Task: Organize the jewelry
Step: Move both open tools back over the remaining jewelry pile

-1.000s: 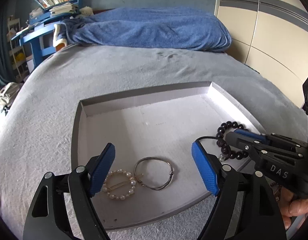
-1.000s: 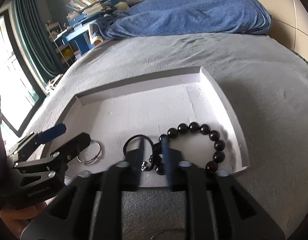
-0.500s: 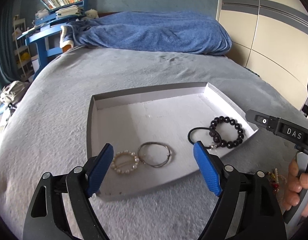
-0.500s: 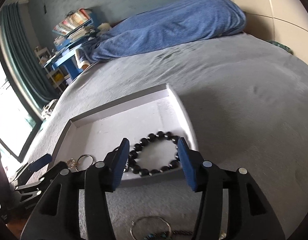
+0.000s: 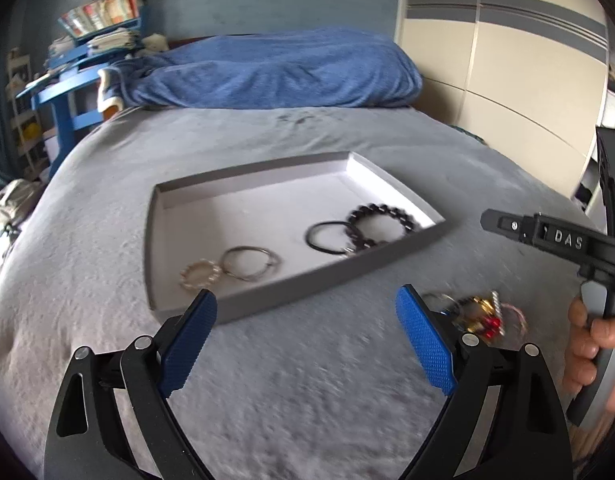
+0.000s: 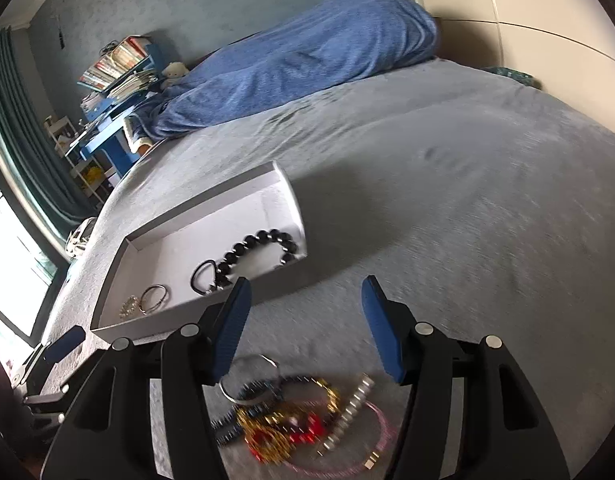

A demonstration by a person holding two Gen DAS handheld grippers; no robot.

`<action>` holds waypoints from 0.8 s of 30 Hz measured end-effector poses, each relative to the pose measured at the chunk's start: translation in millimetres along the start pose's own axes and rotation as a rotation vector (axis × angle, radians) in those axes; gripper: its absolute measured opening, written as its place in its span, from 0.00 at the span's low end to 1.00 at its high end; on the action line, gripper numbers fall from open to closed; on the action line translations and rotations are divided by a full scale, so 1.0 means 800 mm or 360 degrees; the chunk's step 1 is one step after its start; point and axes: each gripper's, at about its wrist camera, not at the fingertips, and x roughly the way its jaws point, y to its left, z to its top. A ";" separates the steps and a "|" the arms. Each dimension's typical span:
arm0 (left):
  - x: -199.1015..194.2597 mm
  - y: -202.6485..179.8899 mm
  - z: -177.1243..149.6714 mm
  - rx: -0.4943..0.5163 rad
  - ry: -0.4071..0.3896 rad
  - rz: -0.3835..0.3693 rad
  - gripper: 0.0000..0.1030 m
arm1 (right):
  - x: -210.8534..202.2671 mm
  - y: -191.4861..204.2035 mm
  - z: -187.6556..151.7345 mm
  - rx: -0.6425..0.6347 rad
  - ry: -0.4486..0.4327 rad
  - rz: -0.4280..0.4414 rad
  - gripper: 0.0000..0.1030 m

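Both grippers — left gripper (image 5: 305,340), right gripper (image 6: 305,328) — opening, empty; hazard: tangled jewelry pile (image 6: 303,424) may lift clumped, missing tray (image 6: 179,308).

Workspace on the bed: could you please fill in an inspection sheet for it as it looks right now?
Surface: grey bedspread, soft.
Job's things: tray holds pearl ring, silver bangle, black loop and black bead bracelet; jewelry pile lies unsorted outside it.
Clutter: nothing seen on the bedspread.
Grippers: left gripper and right gripper both opening, nothing between the jaws.
Cables: nothing seen.
Surroundings: blue blanket, blue shelf with books, wardrobe.
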 end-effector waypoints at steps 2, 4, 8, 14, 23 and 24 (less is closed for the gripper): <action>-0.002 -0.007 -0.002 0.0024 0.0009 -0.0020 0.88 | -0.008 -0.008 -0.002 0.0011 -0.0002 -0.0018 0.56; -0.005 -0.016 -0.004 0.0051 0.0015 -0.0031 0.88 | -0.013 -0.015 -0.005 0.0004 0.0010 -0.0038 0.56; -0.006 -0.026 -0.009 0.0071 0.0038 -0.0056 0.88 | -0.017 -0.031 -0.014 0.0008 0.0054 -0.0077 0.57; -0.001 -0.044 -0.015 0.0091 0.0089 -0.0113 0.88 | -0.015 -0.051 -0.025 0.0016 0.0140 -0.0110 0.57; 0.008 -0.079 -0.022 0.0151 0.0142 -0.0249 0.87 | -0.005 -0.061 -0.031 0.0024 0.0207 -0.0099 0.56; 0.007 -0.087 -0.023 0.0177 0.0145 -0.0279 0.87 | -0.005 -0.062 -0.030 0.0024 0.0209 -0.0097 0.56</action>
